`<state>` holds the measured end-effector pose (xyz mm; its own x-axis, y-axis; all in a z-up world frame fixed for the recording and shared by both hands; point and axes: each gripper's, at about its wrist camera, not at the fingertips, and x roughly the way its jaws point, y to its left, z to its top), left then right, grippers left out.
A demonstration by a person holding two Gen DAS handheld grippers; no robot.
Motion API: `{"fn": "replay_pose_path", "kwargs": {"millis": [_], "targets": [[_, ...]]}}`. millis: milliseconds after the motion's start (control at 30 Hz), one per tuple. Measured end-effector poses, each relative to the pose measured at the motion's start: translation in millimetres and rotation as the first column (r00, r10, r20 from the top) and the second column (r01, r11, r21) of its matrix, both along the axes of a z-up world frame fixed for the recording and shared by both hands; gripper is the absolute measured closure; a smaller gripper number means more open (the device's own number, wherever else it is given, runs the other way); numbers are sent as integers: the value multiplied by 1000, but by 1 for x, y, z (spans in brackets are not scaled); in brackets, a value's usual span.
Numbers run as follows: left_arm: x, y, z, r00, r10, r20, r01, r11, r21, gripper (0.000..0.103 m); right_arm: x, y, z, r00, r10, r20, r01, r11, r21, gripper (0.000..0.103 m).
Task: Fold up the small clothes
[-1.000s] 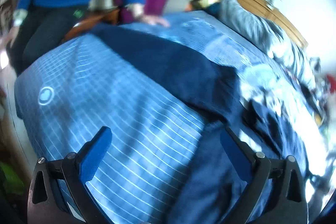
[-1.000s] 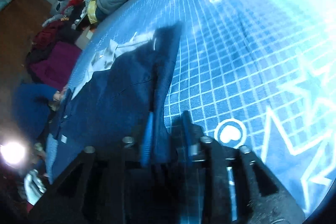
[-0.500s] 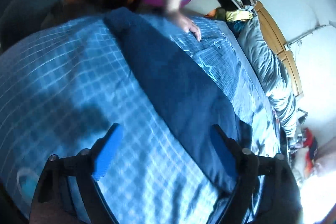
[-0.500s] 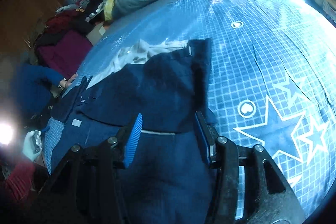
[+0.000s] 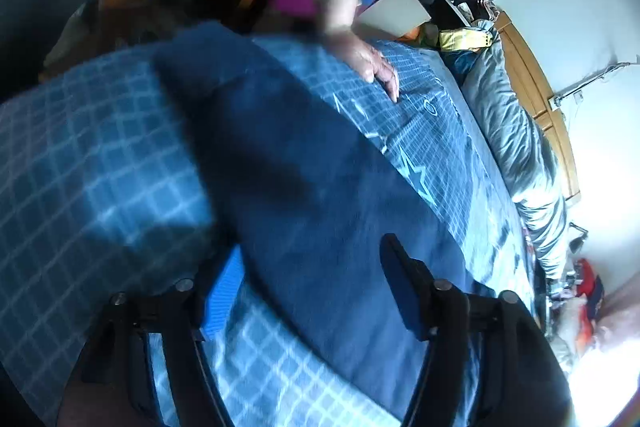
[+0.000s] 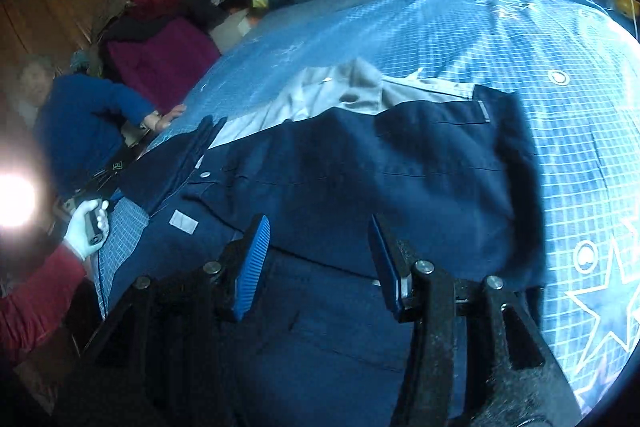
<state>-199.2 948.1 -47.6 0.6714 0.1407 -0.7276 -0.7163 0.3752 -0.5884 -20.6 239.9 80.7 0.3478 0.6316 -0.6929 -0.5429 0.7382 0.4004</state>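
Across the bed (image 6: 500, 39), the navy garment (image 6: 400, 163) lay flat toward the left edge, partly folded. Left gripper (image 5: 308, 279) hovered spread over it, holding nothing; right gripper (image 6: 320, 259) was spread too. Looked soft and floppy, so I'd pinch a hem or corner.

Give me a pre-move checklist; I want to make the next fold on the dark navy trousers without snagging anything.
1. Left gripper open: ok, jaws spread over the dark navy trousers.
2. Right gripper open and empty: ok.
3. Trousers lying flat on the blue grid-patterned bedsheet: ok, mostly; light grey lining shows at the far edge.
4. Fold path free of people: not ok, a bystander's bare hand rests on the sheet beside the trousers.
5. Left fingers touching cloth: cannot tell, the view is blurred.
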Motion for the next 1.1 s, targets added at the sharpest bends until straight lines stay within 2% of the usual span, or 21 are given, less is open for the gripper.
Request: {"fn": "replay_pose_path", "kwargs": {"millis": [33, 67, 100, 133, 233, 267, 300, 367, 400, 433, 467, 500, 567, 633, 733, 800, 867, 933, 967, 1033, 1100], "targets": [[3, 0, 2, 1000, -4, -3, 4, 1000, 15, 61, -1, 4, 0, 1000, 4, -5, -4, 1000, 7, 53], [5, -1, 4, 1000, -8, -5, 8, 1000, 23, 100, -1, 7, -1, 1000, 8, -17, -8, 1000, 19, 52], [10, -6, 11, 1000, -21, 1, 21, 999, 44, 103, 0, 10, -1, 999, 14, -33, -13, 999, 36, 52], [19, -18, 25, 998, -58, 18, 56, 993, 104, 103, 0, 14, -1, 999, 23, -42, -21, 998, 51, 52], [59, -83, 79, 967, -250, 55, 224, 932, 286, 103, 4, 23, 1, 997, 41, -60, -34, 994, 107, 53], [72, -113, 97, 939, -334, 87, 289, 898, 332, 103, 7, 24, 2, 997, 37, -66, -28, 991, 127, 53], [86, -149, 115, 899, -424, 111, 356, 854, 381, 103, 10, 25, 2, 997, 28, -73, -18, 989, 147, 53], [108, -219, 137, 786, -592, 178, 484, 768, 420, 101, 16, 26, 3, 995, 17, -97, 3, 979, 203, 53], [119, -257, 140, 715, -673, 193, 554, 712, 432, 97, 19, 25, 2, 993, 15, -113, 11, 972, 234, 53], [127, -290, 138, 660, -725, 195, 604, 667, 436, 96, 23, 26, 1, 991, 18, -132, 18, 964, 265, 53], [135, -318, 130, 611, -767, 195, 655, 629, 419, 89, 27, 28, -1, 987, 33, -157, 15, 956, 292, 50], [144, -347, 113, 558, -812, 170, 723, 576, 380, 78, 34, 33, -5, 982, 56, -181, 3, 951, 310, 43], [150, -377, 85, 525, -845, 97, 783, 525, 333, 77, 45, 45, -17, 971, 90, -222, -18, 951, 308, 40], [144, -385, 63, 531, -842, 93, 803, 535, 261, 78, 54, 57, -30, 958, 109, -266, -27, 956, 292, 40], [109, -377, 58, 572, -809, 138, 774, 587, 235, 70, 58, 73, -35, 953, 128, -275, -47, 958, 283, 40], [86, -363, 56, 613, -775, 156, 740, 631, 230, 58, 56, 89, -29, 959, 146, -243, -79, 960, 267, 40], [67, -347, 48, 652, -739, 170, 709, 674, 209, 52, 53, 107, -18, 965, 173, -195, -121, 960, 253, 40], [62, -329, 32, 705, -695, 142, 674, 718, 174, 52, 46, 128, -8, 968, 207, -140, -172, 959, 226, 39], [62, -319, 29, 721, -677, 146, 660, 736, 153, 52, 42, 137, -6, 968, 222, -119, -194, 958, 210, 40], [63, -307, 32, 723, -666, 185, 650, 746, 146, 52, 33, 153, -2, 963, 254, -85, -237, 956, 175, 40], [67, -307, 41, 700, -678, 223, 660, 734, 158, 52, 22, 168, 3, 956, 288, -53, -278, 950, 144, 40]]}}
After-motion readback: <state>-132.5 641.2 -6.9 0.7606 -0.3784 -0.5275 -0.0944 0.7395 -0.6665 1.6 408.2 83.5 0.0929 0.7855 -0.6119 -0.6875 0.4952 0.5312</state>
